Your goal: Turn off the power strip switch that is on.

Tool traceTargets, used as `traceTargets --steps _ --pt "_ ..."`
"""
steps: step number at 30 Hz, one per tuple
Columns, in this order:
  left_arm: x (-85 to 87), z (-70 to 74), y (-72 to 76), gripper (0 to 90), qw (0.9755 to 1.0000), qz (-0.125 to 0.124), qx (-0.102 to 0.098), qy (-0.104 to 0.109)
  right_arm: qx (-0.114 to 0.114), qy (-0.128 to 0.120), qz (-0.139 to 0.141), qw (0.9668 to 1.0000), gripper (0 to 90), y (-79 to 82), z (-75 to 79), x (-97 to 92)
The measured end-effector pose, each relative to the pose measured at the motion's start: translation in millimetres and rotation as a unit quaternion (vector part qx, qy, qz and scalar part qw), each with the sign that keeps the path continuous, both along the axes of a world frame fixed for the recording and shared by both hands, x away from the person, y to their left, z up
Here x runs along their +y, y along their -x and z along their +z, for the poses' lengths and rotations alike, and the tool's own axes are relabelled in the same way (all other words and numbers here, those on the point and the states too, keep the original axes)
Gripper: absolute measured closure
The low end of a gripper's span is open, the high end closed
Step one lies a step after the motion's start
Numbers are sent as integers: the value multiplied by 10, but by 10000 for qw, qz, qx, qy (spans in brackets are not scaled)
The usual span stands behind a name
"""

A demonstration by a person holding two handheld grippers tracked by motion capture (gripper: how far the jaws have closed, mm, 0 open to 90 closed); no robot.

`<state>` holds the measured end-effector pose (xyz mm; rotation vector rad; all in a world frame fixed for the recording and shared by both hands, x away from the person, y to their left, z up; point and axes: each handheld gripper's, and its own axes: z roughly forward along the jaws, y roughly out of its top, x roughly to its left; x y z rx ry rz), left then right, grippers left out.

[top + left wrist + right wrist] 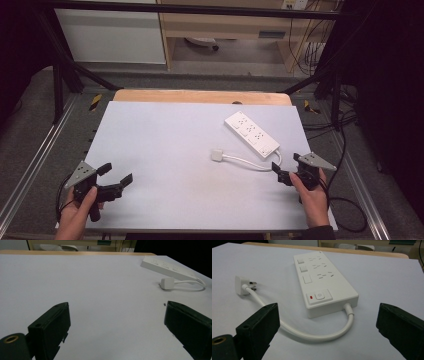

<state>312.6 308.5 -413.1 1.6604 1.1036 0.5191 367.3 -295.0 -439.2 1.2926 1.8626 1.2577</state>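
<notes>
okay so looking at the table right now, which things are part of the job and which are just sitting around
Likely in play: power strip, its plug and cord, left gripper, right gripper, both open.

Just around: wooden cabinet, floor cables beyond the table.

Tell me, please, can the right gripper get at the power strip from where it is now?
Probably yes. The right gripper is open, close to the power strip, and only the strip's own white cable lies between them.
</notes>
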Motion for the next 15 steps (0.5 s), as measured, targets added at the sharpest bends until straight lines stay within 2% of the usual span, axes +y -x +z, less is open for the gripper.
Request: traceTargets --steps 8,11,15 --pt "36 -28 -12 67 9999 115 100 18 145 -85 98 9998 44 -13 3 48" --pt "39 -29 -15 68 9999 111 122 25 201 -3 116 9997 43 -21 4 74" --pt "54 2 2 50 9995 299 -25 30 188 -6 103 9998 43 -8 13 79"
